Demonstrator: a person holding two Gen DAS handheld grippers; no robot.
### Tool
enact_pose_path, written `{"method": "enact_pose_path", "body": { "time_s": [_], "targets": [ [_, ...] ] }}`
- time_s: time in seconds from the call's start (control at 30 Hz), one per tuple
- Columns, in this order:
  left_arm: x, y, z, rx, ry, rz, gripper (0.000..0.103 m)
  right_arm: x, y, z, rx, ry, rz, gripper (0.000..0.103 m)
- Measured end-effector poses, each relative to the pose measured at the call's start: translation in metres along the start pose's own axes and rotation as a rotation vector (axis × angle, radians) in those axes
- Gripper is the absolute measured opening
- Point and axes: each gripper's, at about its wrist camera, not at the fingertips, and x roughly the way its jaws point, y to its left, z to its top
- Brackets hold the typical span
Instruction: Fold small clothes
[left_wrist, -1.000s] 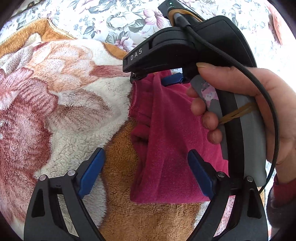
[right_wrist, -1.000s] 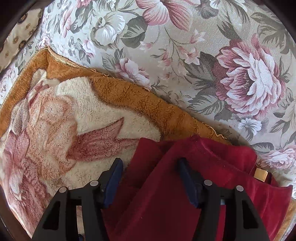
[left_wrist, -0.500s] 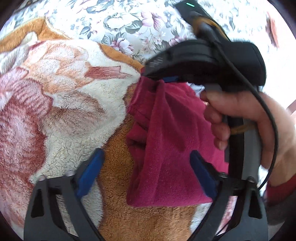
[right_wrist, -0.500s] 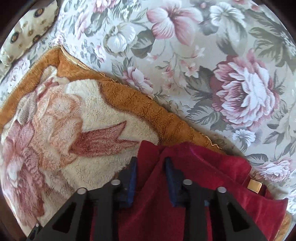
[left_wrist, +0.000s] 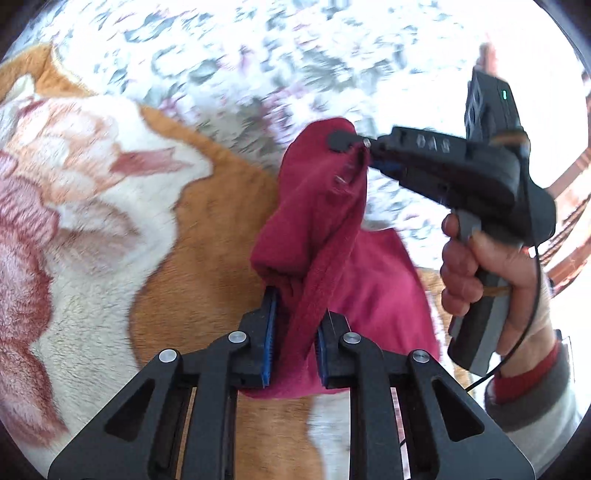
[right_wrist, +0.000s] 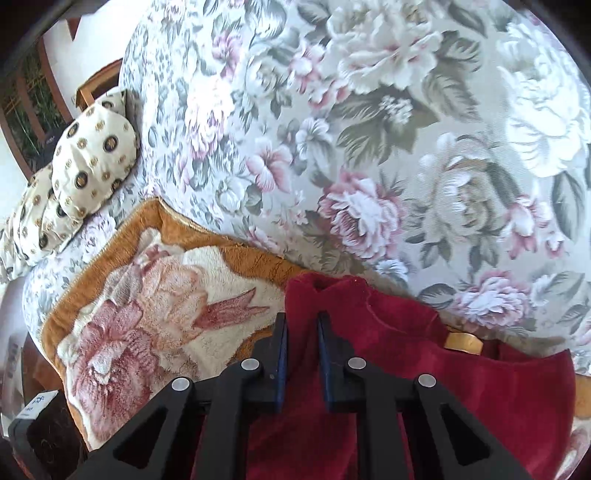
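The left gripper (left_wrist: 293, 339) pinched a fold of the red cloth (left_wrist: 321, 229) tight between its blue pads. The right gripper (right_wrist: 301, 350) squeezed another bunch of it. The cloth hung lifted over the fuzzy blanket (left_wrist: 92, 206). Its lower part was hidden behind the black fingers. The flowered sofa (left_wrist: 229, 62) looked blurry in the left view.

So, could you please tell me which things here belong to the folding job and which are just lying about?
In the job:
red garment
left tool, shut on it
right tool, shut on it

Lying about:
fleece blanket
floral sofa
patterned cushion
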Motion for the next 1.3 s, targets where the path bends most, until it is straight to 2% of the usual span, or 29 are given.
{"method": "enact_pose_path", "body": {
  "time_s": [0.2, 0.37, 0.57, 0.7, 0.8, 0.83, 0.87, 0.9, 0.93, 0.97, 1.0, 1.1, 1.2, 1.3],
  "targets": [
    [0.005, -0.079, -0.010, 0.181, 0.031, -0.052, 0.016, -0.071, -0.040, -0.014, 0.044, -0.090, -0.030, 0.013],
    [0.044, -0.136, -0.026, 0.283, 0.109, -0.085, 0.016, -0.102, -0.088, -0.031, 0.093, -0.100, -0.096, 0.013],
    [0.112, -0.178, -0.048, 0.354, 0.228, -0.081, 0.016, -0.097, -0.171, -0.068, 0.238, -0.052, -0.201, 0.013],
    [0.133, -0.195, -0.057, 0.415, 0.293, -0.060, 0.016, -0.069, -0.209, -0.094, 0.358, 0.008, -0.206, 0.013],
    [0.113, -0.203, -0.056, 0.453, 0.315, -0.079, 0.017, -0.072, -0.230, -0.108, 0.514, -0.037, -0.111, 0.017],
    [0.101, -0.204, -0.055, 0.475, 0.304, -0.080, 0.017, -0.080, -0.232, -0.111, 0.546, -0.067, -0.082, 0.024],
    [0.088, -0.203, -0.054, 0.502, 0.286, -0.074, 0.022, -0.095, -0.232, -0.114, 0.565, -0.107, -0.040, 0.028],
    [0.074, -0.201, -0.052, 0.524, 0.261, -0.060, 0.028, -0.105, -0.230, -0.117, 0.570, -0.128, -0.011, 0.039],
    [0.062, -0.199, -0.051, 0.531, 0.234, -0.044, 0.043, -0.116, -0.227, -0.120, 0.569, -0.141, 0.011, 0.044],
    [0.051, -0.193, -0.049, 0.526, 0.198, -0.033, 0.057, -0.126, -0.222, -0.125, 0.565, -0.147, 0.029, 0.046],
    [0.042, -0.185, -0.049, 0.515, 0.165, -0.020, 0.060, -0.132, -0.218, -0.129, 0.559, -0.144, 0.041, 0.048],
    [0.034, -0.163, -0.050, 0.458, 0.120, 0.040, 0.060, -0.141, -0.204, -0.148, 0.563, -0.106, 0.090, 0.060],
    [0.035, -0.143, -0.060, 0.430, 0.136, 0.108, 0.060, -0.137, -0.195, -0.172, 0.623, -0.098, 0.149, 0.064],
    [0.055, -0.135, -0.070, 0.454, 0.176, 0.135, 0.060, -0.123, -0.193, -0.187, 0.653, -0.069, 0.113, 0.067]
  ]
}}
